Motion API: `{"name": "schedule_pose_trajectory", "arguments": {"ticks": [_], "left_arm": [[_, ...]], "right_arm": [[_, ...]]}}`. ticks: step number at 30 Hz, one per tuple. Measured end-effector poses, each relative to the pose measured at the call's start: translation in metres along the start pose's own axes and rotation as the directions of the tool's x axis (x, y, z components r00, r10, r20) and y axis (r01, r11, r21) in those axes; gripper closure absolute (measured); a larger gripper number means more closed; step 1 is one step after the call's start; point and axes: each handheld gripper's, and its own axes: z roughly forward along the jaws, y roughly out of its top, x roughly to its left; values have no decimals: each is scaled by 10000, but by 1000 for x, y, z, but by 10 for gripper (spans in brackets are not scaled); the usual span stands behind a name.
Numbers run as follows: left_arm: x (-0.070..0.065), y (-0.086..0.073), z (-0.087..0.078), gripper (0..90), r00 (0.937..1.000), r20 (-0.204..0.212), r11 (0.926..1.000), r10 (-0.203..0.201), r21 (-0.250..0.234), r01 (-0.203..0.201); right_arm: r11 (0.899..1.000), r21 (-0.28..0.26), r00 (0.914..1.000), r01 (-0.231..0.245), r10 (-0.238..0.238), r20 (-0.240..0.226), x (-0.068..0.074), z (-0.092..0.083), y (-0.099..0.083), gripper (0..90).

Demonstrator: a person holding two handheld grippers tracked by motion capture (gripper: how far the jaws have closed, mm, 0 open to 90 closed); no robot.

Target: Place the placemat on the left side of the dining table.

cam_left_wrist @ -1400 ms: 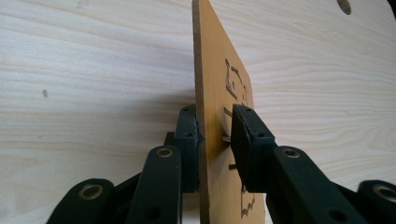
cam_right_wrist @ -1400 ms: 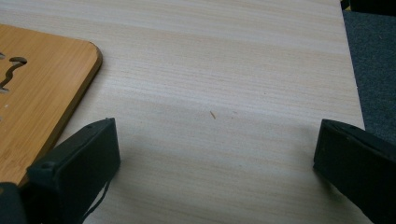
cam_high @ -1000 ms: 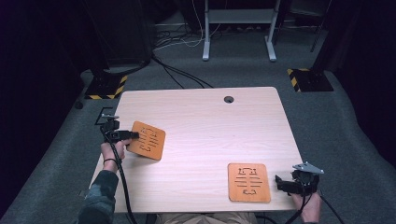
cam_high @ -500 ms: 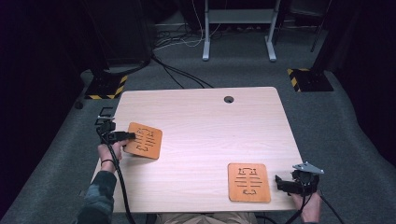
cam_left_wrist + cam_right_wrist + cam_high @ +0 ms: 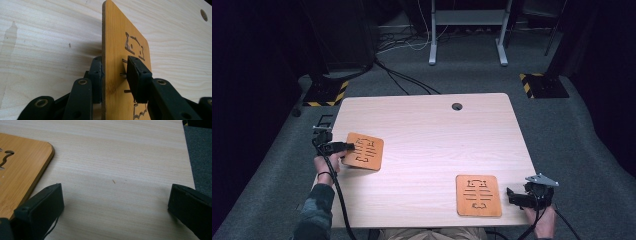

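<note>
Nearest the person, bottom right of the high view: right gripper (image 5: 512, 196) sits at the table's (image 5: 427, 130) near right corner, held by a hand (image 5: 544, 225) at the table edge. Jaws spread wide, nothing between them. In the right gripper view both black jaws stand far apart over bare wood, with a corner of the near wooden board (image 5: 20, 167) just beside the left jaw; whether that jaw touches the board I can't tell.

The near wooden board (image 5: 478, 195) lies flat on the table, just left of the right gripper, cut-out pattern facing up, close to the near edge.

Left side, a bit farther: left hand (image 5: 326, 162) and sleeve (image 5: 314, 210) come in along the table's left edge, cable trailing down. Left gripper (image 5: 353, 146) points right, onto the far wooden board (image 5: 363, 151). In the left gripper view the board (image 5: 117, 62) stands edge-on between the jaws; the left jaw sits against its back face, the right jaw shows a small gap off the carved face. So narrow opening, board between the pads, not pinched. The jaws have just been easing open. The board's near-left edge looks slightly raised off the table, its far edge down on it.

Farther: round cable hole (image 5: 456, 106) near the table's far edge. Beyond the table, grey carpet, a metal stand (image 5: 467, 30), cables on the floor.
</note>
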Motion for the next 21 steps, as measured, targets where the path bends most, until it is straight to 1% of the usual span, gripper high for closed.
{"name": "schedule_pose_trajectory", "arguments": {"ticks": [3,5,7,8,10,11,14,15,16,17,19,21], "left_arm": [[2,0,0,663,9999,47,9999,-94,39,94],[3,0,2,661,9998,79,9998,-207,-26,207],[4,0,2,659,9999,92,9999,-128,10,128],[5,0,1,659,9999,96,9999,-98,119,97],[6,0,2,655,9999,78,9998,-137,120,136],[7,0,3,654,9998,95,9998,-182,14,181],[8,-1,3,647,9999,62,9999,-103,97,103],[9,-2,4,641,9999,-98,9999,-133,100,134],[10,-2,4,630,9995,-306,9996,95,252,-87],[10,-2,5,621,9991,-412,9997,25,256,-15],[13,-4,7,618,9994,-330,9997,-74,237,82],[15,-5,8,614,9994,-329,9996,-64,261,72]], "right_arm": [[10000,3,10000,3,-3,1,0,0,0,0],[10000,5,10000,6,-6,-2,0,0,0,0],[10000,-1,10000,5,-5,1,0,0,0,0],[10000,-1,10000,5,-5,1,0,0,0,0],[10000,1,10000,3,-3,1,0,0,0,0],[10000,-1,10000,1,-1,2,0,0,0,0],[10000,1,10000,1,-1,1,0,0,0,0],[10000,2,10000,0,0,2,0,0,0,0],[10000,3,10000,0,0,0,0,0,0,0],[10000,-1,10000,4,-4,-1,0,0,0,0],[10000,1,10000,1,-1,1,0,0,0,0],[10000,2,10000,0,0,1,0,0,0,0]]}}
